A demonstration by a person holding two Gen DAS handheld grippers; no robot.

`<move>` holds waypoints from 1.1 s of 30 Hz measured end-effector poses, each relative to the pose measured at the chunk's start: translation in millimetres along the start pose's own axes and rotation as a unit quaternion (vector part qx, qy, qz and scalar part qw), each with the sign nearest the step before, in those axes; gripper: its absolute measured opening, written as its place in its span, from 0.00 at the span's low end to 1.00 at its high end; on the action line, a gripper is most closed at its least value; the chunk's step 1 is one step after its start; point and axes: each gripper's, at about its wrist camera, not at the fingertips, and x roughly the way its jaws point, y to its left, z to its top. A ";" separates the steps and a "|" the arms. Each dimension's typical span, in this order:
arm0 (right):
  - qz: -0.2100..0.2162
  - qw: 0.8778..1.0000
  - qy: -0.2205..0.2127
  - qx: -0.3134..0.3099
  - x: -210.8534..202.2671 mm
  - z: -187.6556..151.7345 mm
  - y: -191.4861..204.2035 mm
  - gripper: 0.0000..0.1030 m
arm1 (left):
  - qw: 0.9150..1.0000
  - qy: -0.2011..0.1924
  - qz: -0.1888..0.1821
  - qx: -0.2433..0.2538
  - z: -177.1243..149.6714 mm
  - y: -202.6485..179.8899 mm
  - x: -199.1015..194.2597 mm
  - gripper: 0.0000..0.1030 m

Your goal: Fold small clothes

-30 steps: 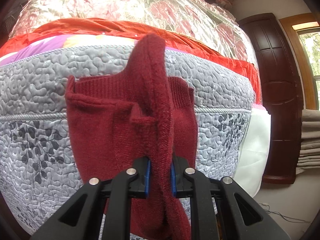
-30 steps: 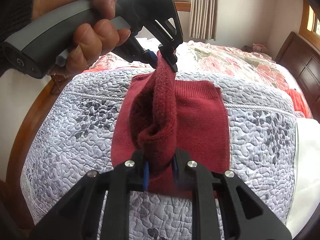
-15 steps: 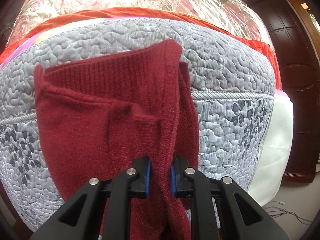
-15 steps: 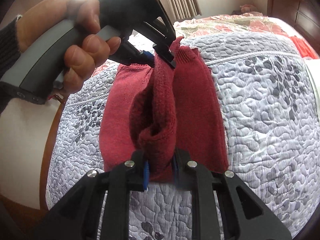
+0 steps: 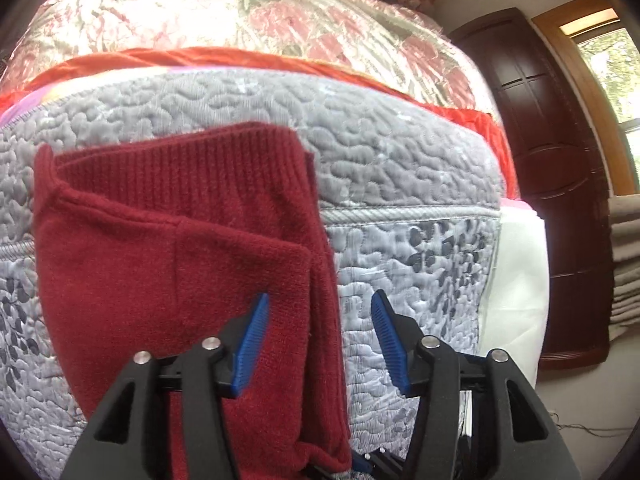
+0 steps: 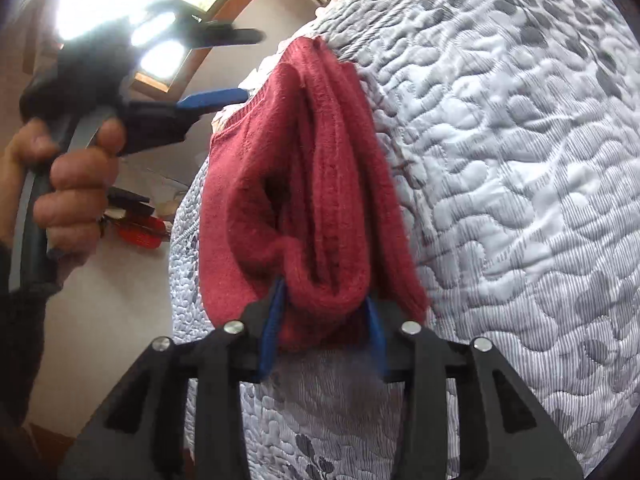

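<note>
1. A grey quilted mattress cover with a leaf print (image 5: 400,168) is seen filling both views; it is spread over the bed, with a pink floral satin quilt (image 5: 240,20) lying behind it.
2. The dark red knitted garment (image 5: 180,248) is laid on the grey cover, its ribbed hem at the far end. In the left wrist view it now lies flat in layers, whereas 1 second ago a ridge of it was held up off the bed.
3. The left gripper (image 5: 318,340) is shown with its blue pads spread apart and nothing between them; half a second ago the same pads were clamped on the red knit. The fold on that end is judged to have been laid down and released.
4. The right gripper (image 6: 326,330) is seen with its pads parted around a bunched roll of the garment. The roll sits between them, but whether it is pinched or merely resting there cannot be told; earlier the pads were tight on it.
5. The near end is judged to need flattening next.
</note>
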 end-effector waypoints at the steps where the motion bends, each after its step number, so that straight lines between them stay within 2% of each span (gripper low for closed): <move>1: 0.015 1.000 0.003 0.011 -4.6 0.5 -5.1 0.40 | 1.000 -0.008 -0.008 0.006 -4.9 1.4 -12.0 0.58; 3: 0.043 0.999 0.008 0.021 -15.7 2.8 -10.3 0.40 | 0.999 -0.016 -0.020 0.020 -19.9 9.2 -34.1 0.60; 5: 0.040 0.999 0.011 0.009 -25.9 7.1 -10.2 0.42 | 0.999 -0.026 -0.011 0.038 -42.0 20.5 -53.1 0.63; 7: 0.027 0.999 0.011 -0.028 -34.3 11.5 0.0 0.42 | 0.998 -0.029 0.001 0.055 -69.2 36.3 -66.1 0.63; 9: 0.021 0.996 0.018 -0.079 -35.4 16.0 16.6 0.52 | 0.998 -0.026 0.014 0.056 -97.2 55.1 -72.3 0.63; 12: -0.009 0.983 0.040 -0.180 -22.8 21.7 45.3 0.64 | 1.000 -0.009 0.000 0.029 -132.0 80.6 -72.0 0.63; 14: -0.022 0.969 0.072 -0.235 -7.9 25.1 54.4 0.64 | 1.000 -0.005 -0.005 0.021 -148.1 89.5 -70.2 0.63; 16: -0.013 0.957 0.132 -0.258 10.9 26.4 53.8 0.53 | 1.000 -0.005 -0.008 0.016 -155.7 94.2 -68.3 0.63; 17: -0.021 0.952 0.154 -0.263 19.9 25.2 50.4 0.22 | 1.000 -0.008 -0.010 0.018 -157.1 94.2 -68.0 0.63; 18: -0.039 0.946 0.167 -0.274 24.6 24.3 47.2 0.11 | 1.000 -0.008 -0.013 0.021 -157.0 93.0 -67.1 0.63; 19: -0.040 0.944 0.175 -0.278 24.0 23.2 43.3 0.10 | 1.000 -0.007 -0.015 0.024 -156.5 91.2 -66.0 0.63; 21: -0.029 0.948 0.177 -0.264 13.5 27.8 34.7 0.08 | 0.999 -0.001 -0.024 0.038 -152.0 81.9 -62.2 0.62; 24: -0.022 0.960 0.172 -0.219 1.9 32.7 12.5 0.08 | 0.996 0.015 -0.039 0.073 -149.9 64.7 -51.9 0.63; 26: -0.033 0.962 0.181 -0.202 8.9 27.7 1.5 0.10 | 0.995 0.048 -0.026 0.087 -152.3 62.2 -28.4 0.63; 28: -0.020 0.965 0.188 -0.184 10.9 30.9 4.6 0.14 | 0.994 0.073 -0.003 0.079 -156.9 67.6 -7.3 0.62; 31: 0.021 0.977 0.147 -0.153 -0.9 60.8 23.3 0.27 | 0.993 0.074 -0.002 0.092 -165.8 65.7 3.5 0.63; 32: 0.027 0.981 0.130 -0.141 -1.5 72.4 27.9 0.41 | 0.993 0.074 -0.003 0.095 -168.2 65.5 4.4 0.63; 33: 0.032 0.985 0.116 -0.125 1.2 85.5 31.2 0.45 | 0.993 0.073 -0.008 0.090 -169.5 66.9 4.8 0.63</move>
